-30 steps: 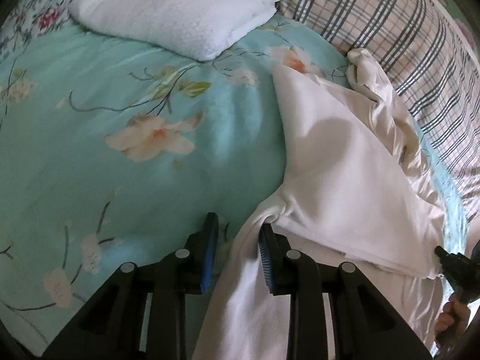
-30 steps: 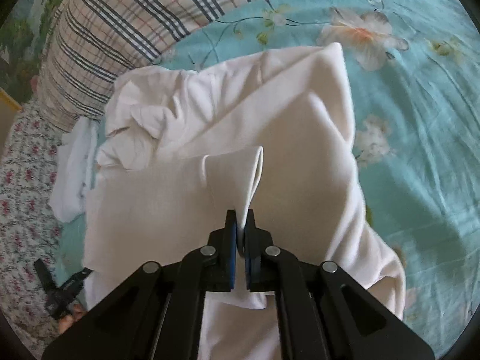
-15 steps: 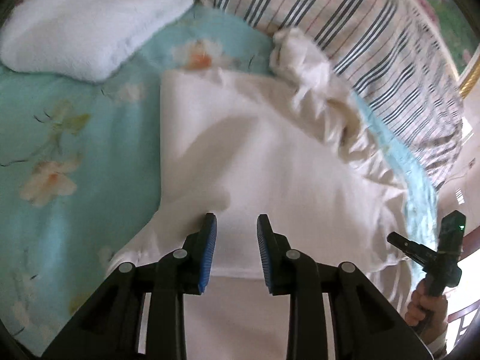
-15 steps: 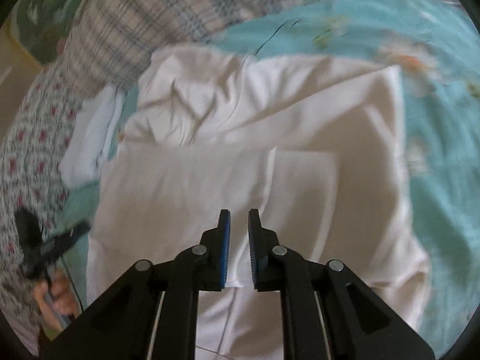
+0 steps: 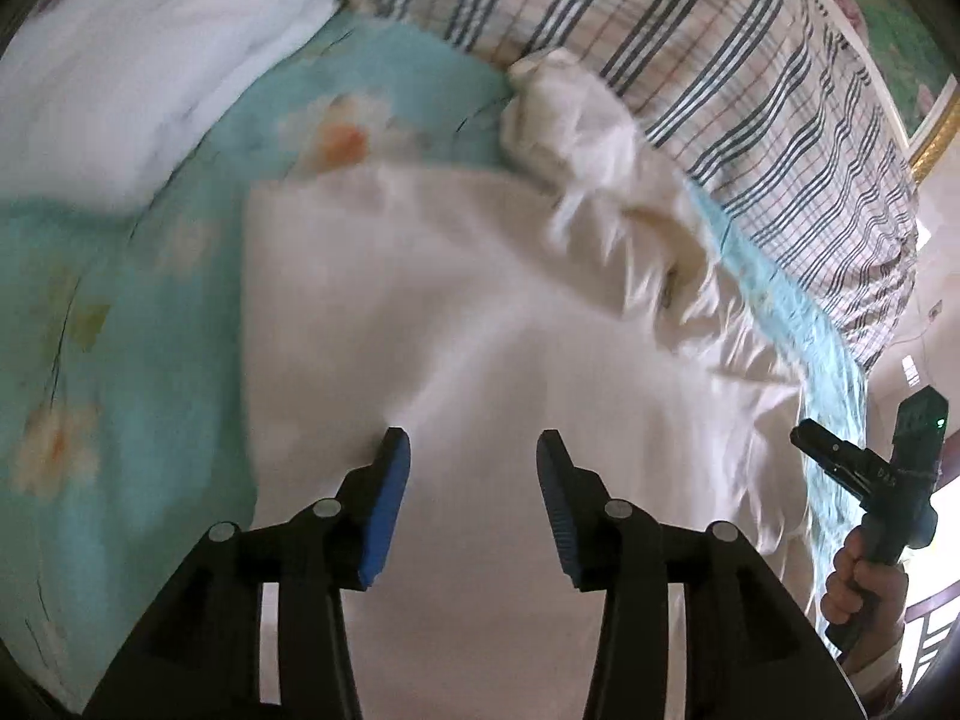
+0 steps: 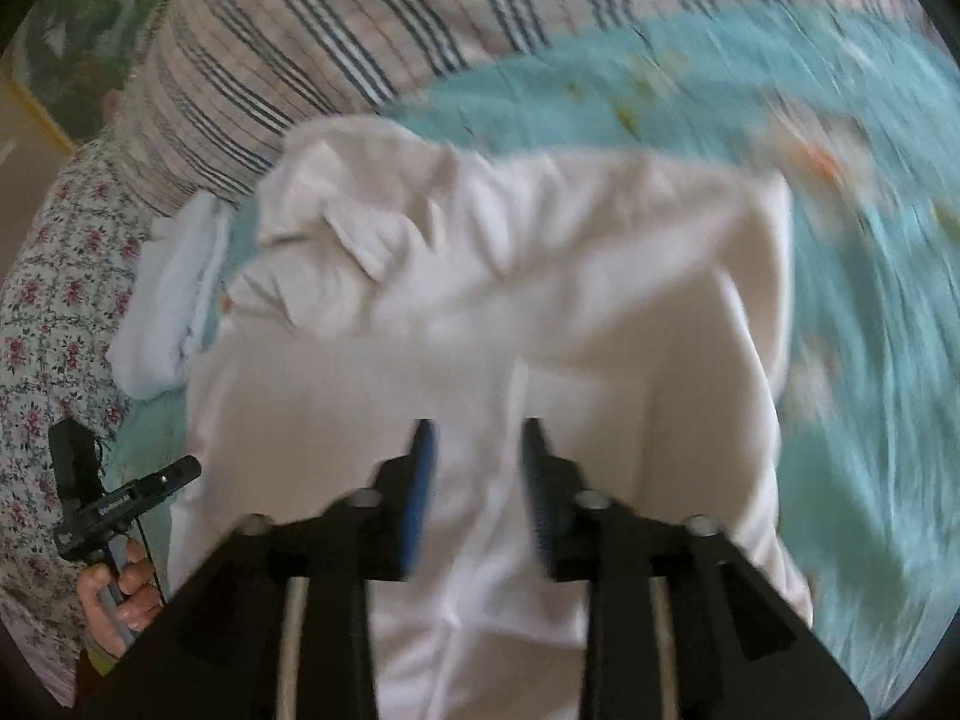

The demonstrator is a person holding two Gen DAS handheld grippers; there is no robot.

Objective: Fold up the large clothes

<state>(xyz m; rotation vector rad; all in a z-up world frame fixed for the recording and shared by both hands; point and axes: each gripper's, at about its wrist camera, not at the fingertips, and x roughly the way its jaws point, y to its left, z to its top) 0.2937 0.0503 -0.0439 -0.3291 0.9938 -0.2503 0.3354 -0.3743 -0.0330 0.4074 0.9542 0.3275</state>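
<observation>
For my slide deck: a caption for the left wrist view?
Left hand-held gripper, jaws opening and empty, above a white garment on a floral bedsheet.

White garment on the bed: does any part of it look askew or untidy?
Yes. The large white cotton garment lies mostly flat on the teal floral bedsheet, but its far end is bunched and crumpled against the plaid pillow, not smoothed like the rest.

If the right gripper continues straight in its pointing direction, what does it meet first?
Most likely the cream-white cloth garment lying on the bed; the right gripper, jaws opening and empty, points down onto it.
</observation>
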